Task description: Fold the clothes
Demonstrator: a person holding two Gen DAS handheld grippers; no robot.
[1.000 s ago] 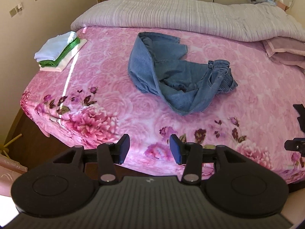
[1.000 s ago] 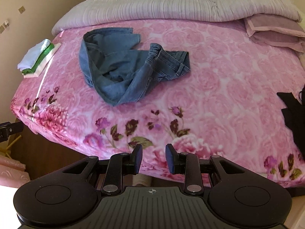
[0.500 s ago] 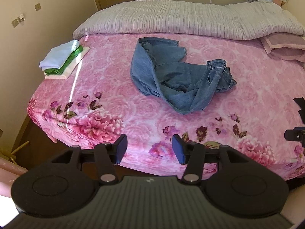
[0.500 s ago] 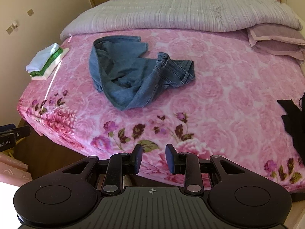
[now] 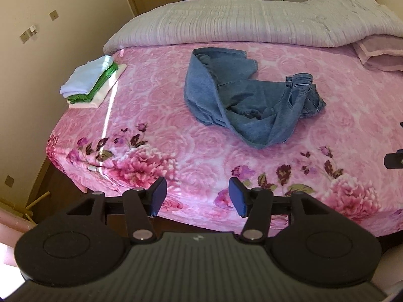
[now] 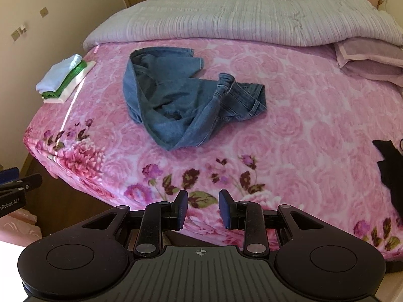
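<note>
A crumpled pair of blue jeans (image 5: 241, 98) lies in the middle of the pink floral bed (image 5: 156, 130); it also shows in the right wrist view (image 6: 176, 100). My left gripper (image 5: 197, 196) is open and empty at the bed's near edge, well short of the jeans. My right gripper (image 6: 202, 210) is open and empty, also at the near edge, with a narrower gap. Each gripper shows at the edge of the other's view: the right one (image 5: 393, 161), the left one (image 6: 15, 186).
A stack of folded clothes, white, green and cream (image 5: 93, 83), sits at the bed's left edge. A grey quilt (image 5: 252, 22) and a pink pillow (image 5: 377, 52) lie at the head. A black garment (image 6: 390, 171) lies at the right edge.
Both grippers have moved closer to the bed and a little right, so the jeans look nearer. The left gripper's fingers stand slightly wider apart. Nothing on the bed has moved.
</note>
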